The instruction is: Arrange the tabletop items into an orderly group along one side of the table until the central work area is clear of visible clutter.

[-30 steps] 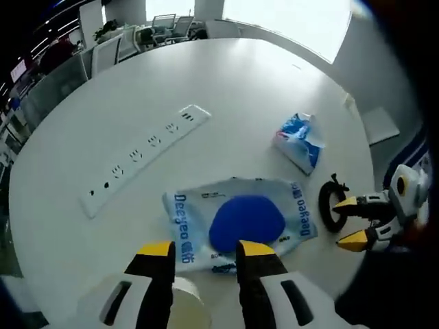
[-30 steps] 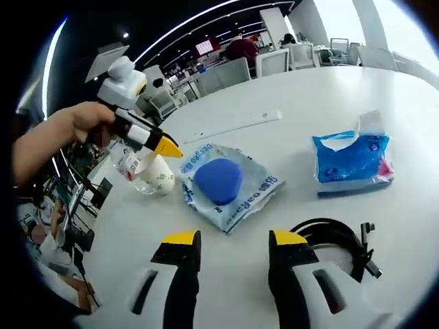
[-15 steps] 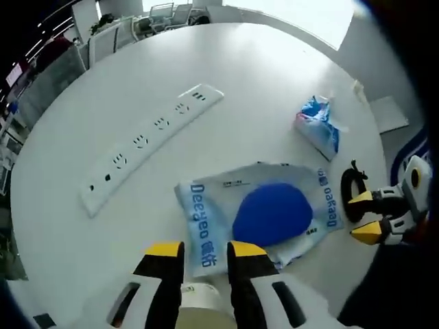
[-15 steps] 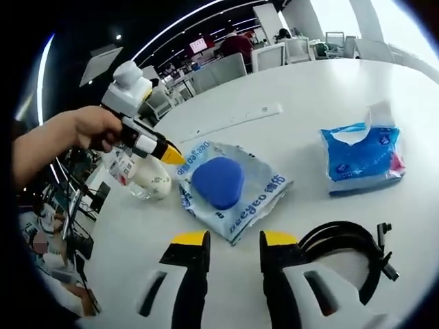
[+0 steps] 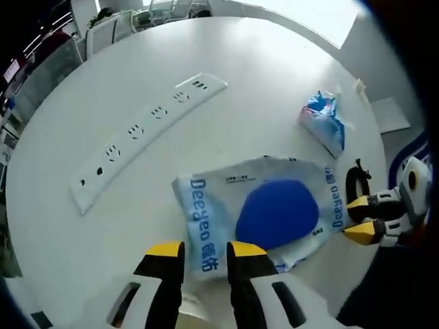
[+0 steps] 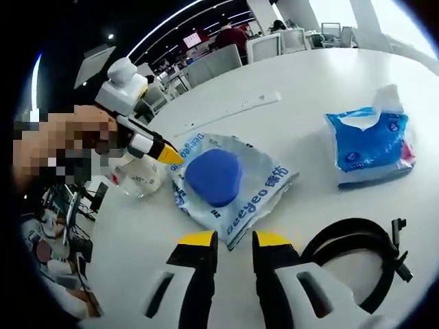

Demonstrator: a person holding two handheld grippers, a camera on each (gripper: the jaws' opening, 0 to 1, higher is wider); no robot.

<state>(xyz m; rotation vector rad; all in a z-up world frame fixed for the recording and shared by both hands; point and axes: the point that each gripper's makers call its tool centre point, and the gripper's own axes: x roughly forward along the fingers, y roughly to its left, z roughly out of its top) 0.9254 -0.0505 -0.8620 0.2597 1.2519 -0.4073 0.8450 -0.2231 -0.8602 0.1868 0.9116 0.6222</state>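
Observation:
A wipes pack with a round blue lid lies flat on the white table. My left gripper is shut on a small clear bottle, just beside the pack's left edge. My right gripper stands at the pack's opposite corner, jaws narrowed with a small gap and nothing clearly held. A black coiled cable lies right beside it. Farther off sit a blue tissue pack and a long white power strip.
The round table's edge curves close past the tissue pack and the cable, with floor beyond it. Office chairs stand along the far side. Bare tabletop stretches behind the power strip.
My left jaws have narrowed onto the bottle, and that view has shifted over the wipes pack. My right jaws have narrowed steadily while moving up to the pack's corner.

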